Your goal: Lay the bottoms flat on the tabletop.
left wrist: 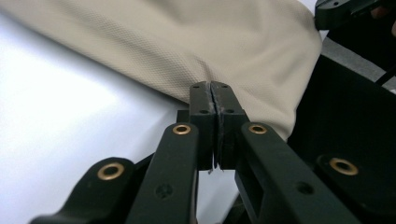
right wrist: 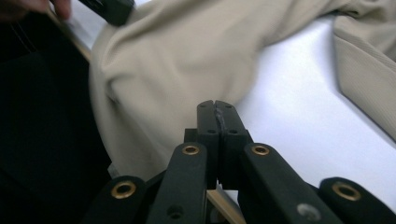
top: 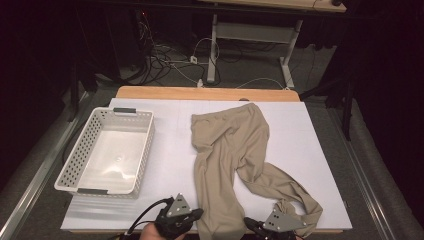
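Both the left gripper (left wrist: 214, 88) and the right gripper (right wrist: 216, 107) have their jaws pressed together on nothing, beside the beige trousers (top: 235, 150) on the white table (top: 170, 160), so I think a grab could miss the thin cloth.

Closed right gripper (right wrist: 217, 108) before beige trousers (right wrist: 177, 60) on white table (right wrist: 299, 107)

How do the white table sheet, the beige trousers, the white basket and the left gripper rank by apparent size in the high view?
1. white table sheet
2. beige trousers
3. white basket, close behind the trousers
4. left gripper, smallest by far, though partly cut off at the bottom edge
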